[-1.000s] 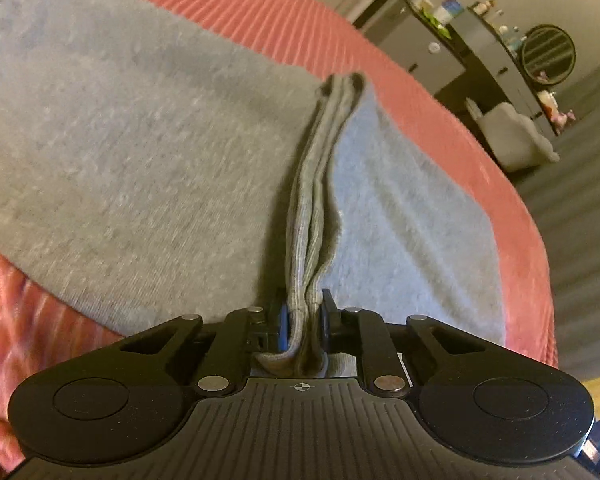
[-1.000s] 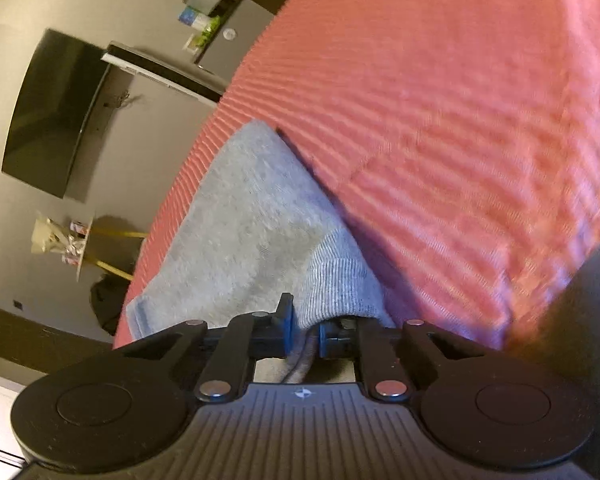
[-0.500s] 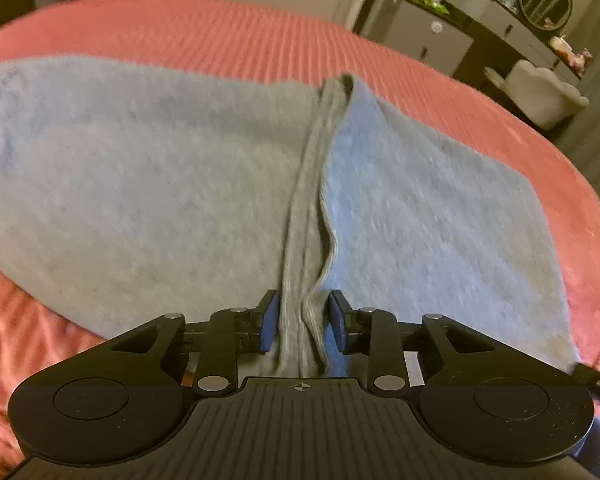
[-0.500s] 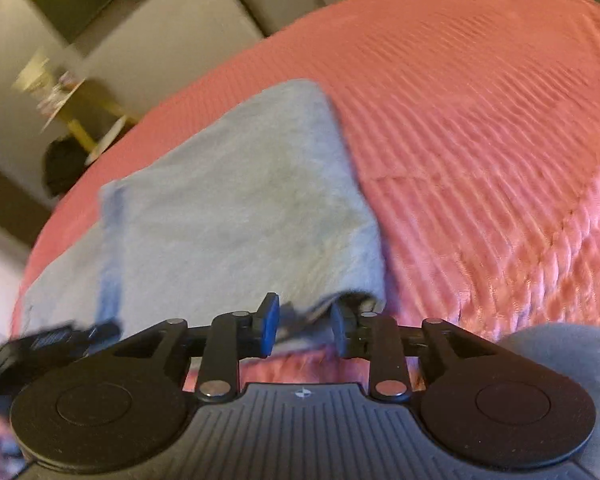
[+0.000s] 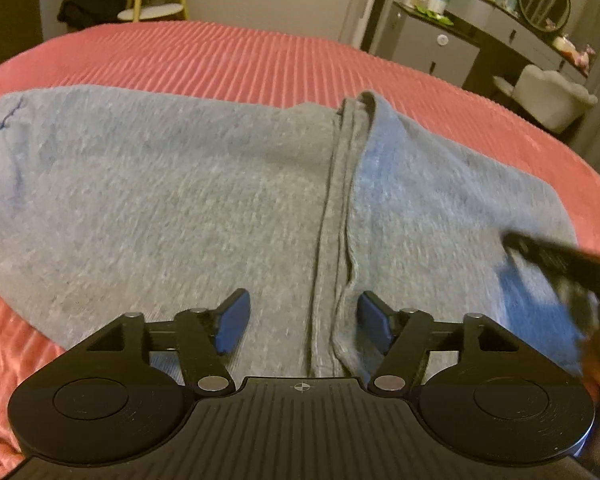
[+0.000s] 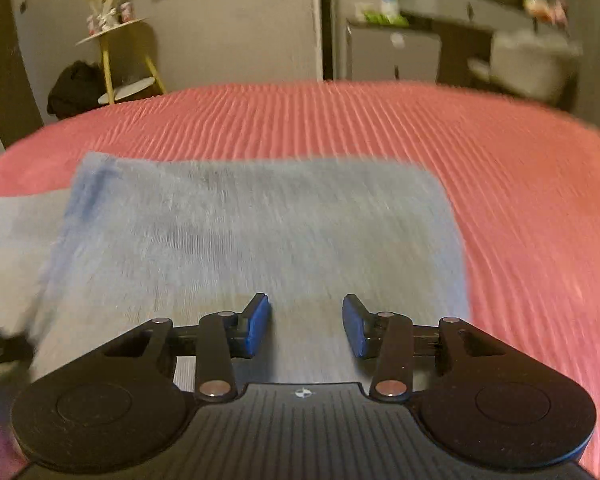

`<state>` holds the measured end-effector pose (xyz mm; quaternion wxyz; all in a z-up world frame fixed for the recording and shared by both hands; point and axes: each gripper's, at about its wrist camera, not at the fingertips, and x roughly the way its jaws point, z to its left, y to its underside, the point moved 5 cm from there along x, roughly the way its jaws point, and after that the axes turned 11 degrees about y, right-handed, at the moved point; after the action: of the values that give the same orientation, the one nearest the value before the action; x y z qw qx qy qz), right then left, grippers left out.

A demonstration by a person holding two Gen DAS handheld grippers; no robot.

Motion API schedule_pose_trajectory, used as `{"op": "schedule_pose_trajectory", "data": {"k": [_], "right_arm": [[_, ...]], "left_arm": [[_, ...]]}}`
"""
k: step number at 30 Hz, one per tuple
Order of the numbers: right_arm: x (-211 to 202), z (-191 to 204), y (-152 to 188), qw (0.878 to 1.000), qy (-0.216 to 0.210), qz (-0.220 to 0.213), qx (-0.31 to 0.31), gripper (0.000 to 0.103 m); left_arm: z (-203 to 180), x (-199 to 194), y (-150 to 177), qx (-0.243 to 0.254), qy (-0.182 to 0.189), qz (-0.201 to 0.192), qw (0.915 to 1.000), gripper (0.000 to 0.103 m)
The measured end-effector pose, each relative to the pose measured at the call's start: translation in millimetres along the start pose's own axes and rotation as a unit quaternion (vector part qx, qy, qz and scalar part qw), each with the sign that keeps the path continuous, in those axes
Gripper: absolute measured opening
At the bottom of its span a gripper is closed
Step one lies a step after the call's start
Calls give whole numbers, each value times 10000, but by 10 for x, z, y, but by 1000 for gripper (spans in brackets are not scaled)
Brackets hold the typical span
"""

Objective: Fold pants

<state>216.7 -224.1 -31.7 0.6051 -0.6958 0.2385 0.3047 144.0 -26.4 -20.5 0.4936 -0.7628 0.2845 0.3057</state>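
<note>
Black ribbed left tongs (image 5: 302, 322) and right tongs (image 6: 306, 326) carry blue pads, silver screws.

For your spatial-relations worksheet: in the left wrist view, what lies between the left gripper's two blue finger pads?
In the left wrist view, the ribbed grey waistband edge of the grey fleece pants runs between the open left gripper pads, untouched by either.

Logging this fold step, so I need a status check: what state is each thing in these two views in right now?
Grey knit pants: folded, lying flat on the bed, released.
Ribbed grey waistband: doubled, edge running up the middle, not gripped.
Left tongs: open, straddling the waistband, holding nothing.
Right tongs: open, over the pants, empty.
Red ribbed bedspread: spread flat under the pants.
</note>
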Motion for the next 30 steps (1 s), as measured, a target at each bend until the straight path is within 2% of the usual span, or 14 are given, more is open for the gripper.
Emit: {"op": "schedule_pose_trajectory", "data": {"k": [5,7,10,15,18,19,21,24,25,26,27,28,29,30], "right_arm": [[313,233,-353,9990,282,-322,104,56],[412,255,-402,9991,276,-281,158,60],[406,258,-368,9990,228,-322,206,61],[173,174,-201,9989,-161,-429,101,63],[132,-50,-40,9995,74,-275,125,68],[80,-134,16,9992,21,-310,232,68],[-44,-258,148,9985,-100,-393,381,68],[-183,-305,271,9984,-40,-454,319,68],[-200,-316,257,9983,-45,-461,358,69],[-214,-329,249,9977,-69,-448,505,72],[-232,-339,249,9969,-114,-407,671,74],[-225,-369,254,9959,-159,-347,820,77],[-214,-372,262,9952,-175,-302,913,77],[-218,-369,266,9953,-177,-281,914,77]], "left_arm": [[100,-117,-71,-307,388,-354,9981,68],[130,-184,-178,-427,543,-628,9956,68],[74,-114,-384,-280,642,-685,9952,69],[-92,339,-744,200,444,-403,9980,71],[-64,659,-850,-1,360,-44,9993,71],[-76,704,-874,-55,503,-86,9987,59],[-131,708,-933,78,899,-235,9956,25],[-168,566,-990,111,1068,-606,9924,23],[-118,521,-1000,139,953,-759,9925,26],[-28,491,-1000,178,474,-873,9949,29],[97,459,-998,176,-103,-901,9957,38],[229,397,-980,118,-470,-853,9952,50],[351,311,-963,8,-542,-818,9952,54],[525,149,-923,-271,-416,-857,9951,62]]}}
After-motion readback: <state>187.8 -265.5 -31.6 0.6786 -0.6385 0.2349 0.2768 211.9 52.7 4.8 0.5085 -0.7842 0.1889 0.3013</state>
